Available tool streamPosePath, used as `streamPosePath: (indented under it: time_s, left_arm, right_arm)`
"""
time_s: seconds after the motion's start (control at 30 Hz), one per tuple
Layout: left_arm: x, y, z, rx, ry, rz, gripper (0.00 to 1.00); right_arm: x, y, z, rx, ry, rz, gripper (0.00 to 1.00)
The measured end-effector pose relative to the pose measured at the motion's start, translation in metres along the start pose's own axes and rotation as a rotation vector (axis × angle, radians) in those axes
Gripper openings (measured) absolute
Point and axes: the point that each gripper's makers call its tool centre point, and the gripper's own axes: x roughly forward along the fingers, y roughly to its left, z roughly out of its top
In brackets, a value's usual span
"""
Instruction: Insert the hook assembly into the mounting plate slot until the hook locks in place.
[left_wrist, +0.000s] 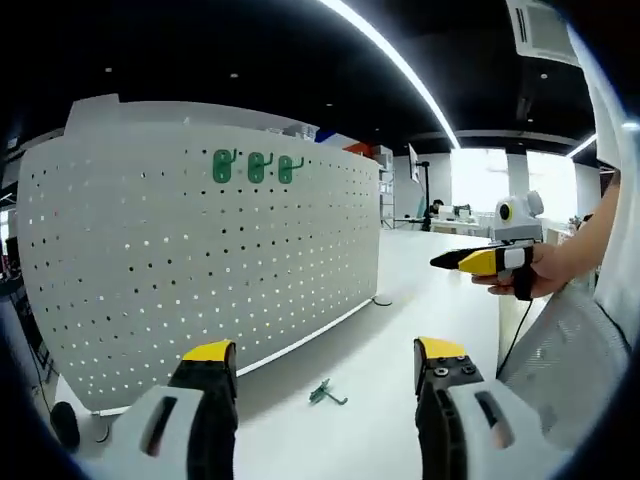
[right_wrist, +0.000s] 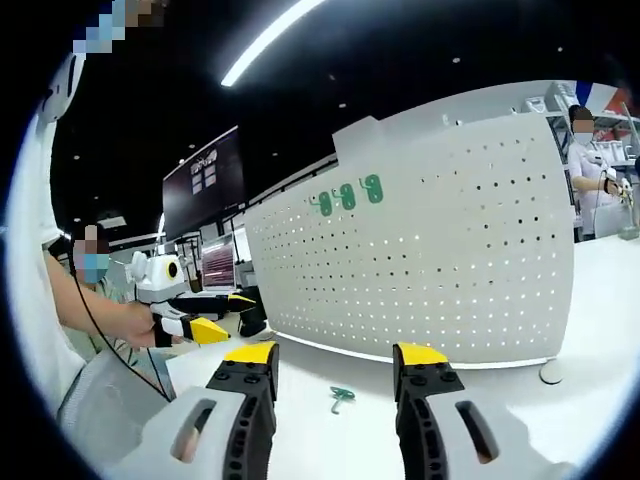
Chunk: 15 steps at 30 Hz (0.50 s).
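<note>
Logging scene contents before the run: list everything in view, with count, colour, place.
pegboard: 1, white, upright on the table
mounted hooks: 3, green, in a row near the pegboard's top
loose hook: 1, green, lying on the table in front of the pegboard
table: 1, white, under everything
left gripper: 1, grey with yellow-tipped fingers, open, above the loose hook
right gripper: 1, same colours, open, held over the table

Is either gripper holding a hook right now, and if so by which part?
Nothing is held. The left gripper and right gripper both stand open and empty; the loose green hook lies on the white table before the pegboard.
</note>
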Motion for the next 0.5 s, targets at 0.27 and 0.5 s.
streamPosePath:
  time_s: [0.27,0.5]
  left_arm:
    - [0.003,0.007,-0.008,0.053,0.042,-0.048,0.70]
    - [0.007,0.014,-0.017,0.079,0.086,-0.067,0.69]
  right_arm:
    - [0.001,0.002,0.001,-0.017,0.001,0.008,0.44]
    - [0.001,0.006,0.002,-0.010,-0.002,0.020,0.46]
